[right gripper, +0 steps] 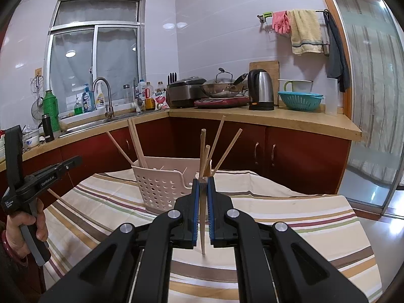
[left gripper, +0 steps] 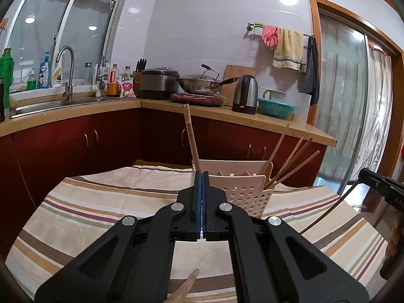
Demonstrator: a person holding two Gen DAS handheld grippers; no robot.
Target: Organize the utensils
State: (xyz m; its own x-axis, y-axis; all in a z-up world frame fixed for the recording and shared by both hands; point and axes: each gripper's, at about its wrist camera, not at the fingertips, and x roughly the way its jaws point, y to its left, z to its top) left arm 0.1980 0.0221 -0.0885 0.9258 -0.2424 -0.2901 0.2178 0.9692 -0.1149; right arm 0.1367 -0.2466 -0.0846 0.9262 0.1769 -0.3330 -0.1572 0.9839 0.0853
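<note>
A pink perforated utensil basket (left gripper: pixel 246 192) stands on the striped tablecloth, with several wooden chopsticks (left gripper: pixel 290 161) leaning in its right end. My left gripper (left gripper: pixel 201 176) is shut on a wooden chopstick (left gripper: pixel 192 139) that stands upright just in front of the basket's left end. In the right wrist view the basket (right gripper: pixel 161 189) sits ahead to the left. My right gripper (right gripper: pixel 202 184) is shut on a wooden chopstick (right gripper: pixel 202 217), held upright near the basket's right end, where more chopsticks (right gripper: pixel 219 149) stand.
The table wears a striped cloth (left gripper: pixel 101 202). Another wooden utensil (left gripper: pixel 186 285) lies on it near me. Behind is a kitchen counter (left gripper: pixel 252 118) with a kettle (left gripper: pixel 245 93), wok, rice cooker and sink (left gripper: pixel 50 103). A glass door (right gripper: pixel 373 101) is at the right.
</note>
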